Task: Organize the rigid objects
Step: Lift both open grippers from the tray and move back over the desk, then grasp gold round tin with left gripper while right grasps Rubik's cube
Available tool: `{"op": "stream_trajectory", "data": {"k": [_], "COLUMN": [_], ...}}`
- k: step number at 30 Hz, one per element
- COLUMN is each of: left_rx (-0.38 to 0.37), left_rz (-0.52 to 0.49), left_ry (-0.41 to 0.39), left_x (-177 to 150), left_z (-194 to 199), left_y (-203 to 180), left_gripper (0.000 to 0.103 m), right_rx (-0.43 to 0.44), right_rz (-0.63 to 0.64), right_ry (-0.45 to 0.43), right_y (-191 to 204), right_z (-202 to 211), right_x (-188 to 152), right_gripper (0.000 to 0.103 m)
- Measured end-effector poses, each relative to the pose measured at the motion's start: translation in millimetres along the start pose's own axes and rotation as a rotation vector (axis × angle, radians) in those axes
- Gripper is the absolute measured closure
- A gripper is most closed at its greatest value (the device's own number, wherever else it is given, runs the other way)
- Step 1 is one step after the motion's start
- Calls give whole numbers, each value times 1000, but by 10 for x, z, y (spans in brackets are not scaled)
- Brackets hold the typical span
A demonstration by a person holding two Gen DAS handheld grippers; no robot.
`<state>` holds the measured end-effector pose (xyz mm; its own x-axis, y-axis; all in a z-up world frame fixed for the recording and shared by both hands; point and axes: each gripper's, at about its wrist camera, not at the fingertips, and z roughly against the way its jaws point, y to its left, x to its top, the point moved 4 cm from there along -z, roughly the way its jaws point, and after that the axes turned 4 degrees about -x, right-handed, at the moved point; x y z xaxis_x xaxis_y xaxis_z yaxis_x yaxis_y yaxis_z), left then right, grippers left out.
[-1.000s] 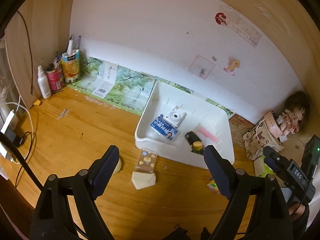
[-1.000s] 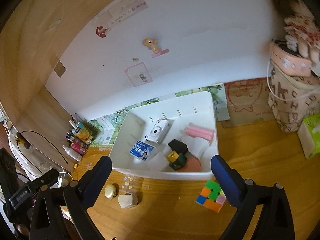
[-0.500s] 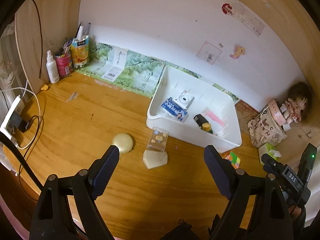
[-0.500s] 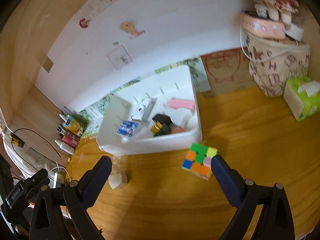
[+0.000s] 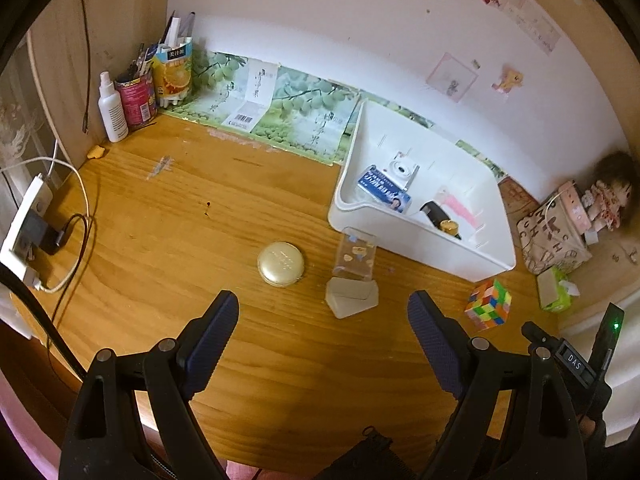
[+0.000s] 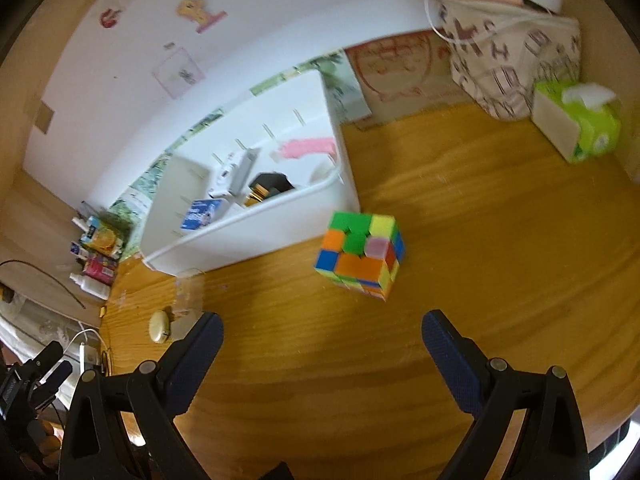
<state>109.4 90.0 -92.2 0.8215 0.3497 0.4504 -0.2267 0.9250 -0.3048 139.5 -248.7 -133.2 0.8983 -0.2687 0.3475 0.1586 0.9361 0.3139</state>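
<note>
A white bin stands on the wooden desk and holds a small white camera, a blue card, a dark bottle with a gold cap and a pink item. In front of it lie a round gold compact, a clear stand on a pale base and a colourful puzzle cube. My left gripper is open and empty, just short of the stand. My right gripper is open and empty, close in front of the cube, beside the bin.
Pen cups, a can and a spray bottle fill the back left corner. A power strip with cables lies at the left edge. A patterned bag, a doll and a green tissue pack stand at the right.
Both grippers have pulled back from the bin. The left view now takes in the compact, stand and cube. The right gripper has swung right and down toward the cube.
</note>
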Motion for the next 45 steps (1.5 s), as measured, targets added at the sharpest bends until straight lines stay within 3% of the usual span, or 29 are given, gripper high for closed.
{"op": "stream_trajectory", "data": {"k": [12, 23, 37, 45], "left_rx": [63, 86, 102, 149], "left_rz": [-193, -375, -585, -658], "left_ry": [172, 329, 422, 439], "left_x": [160, 247, 280, 211], "left_z": [-356, -975, -1584, -1752], "left_y": [189, 217, 155, 158], "left_gripper": [15, 14, 15, 15], "right_rx": [-87, -193, -307, -375], "right_rz": [-175, -273, -200, -183], "right_ry": [19, -55, -254, -284], "right_y": [8, -15, 158, 223], "right_z": [-303, -492, -675, -839], "right_x": [-180, -127, 51, 100], "right_gripper": [3, 3, 3, 3]}}
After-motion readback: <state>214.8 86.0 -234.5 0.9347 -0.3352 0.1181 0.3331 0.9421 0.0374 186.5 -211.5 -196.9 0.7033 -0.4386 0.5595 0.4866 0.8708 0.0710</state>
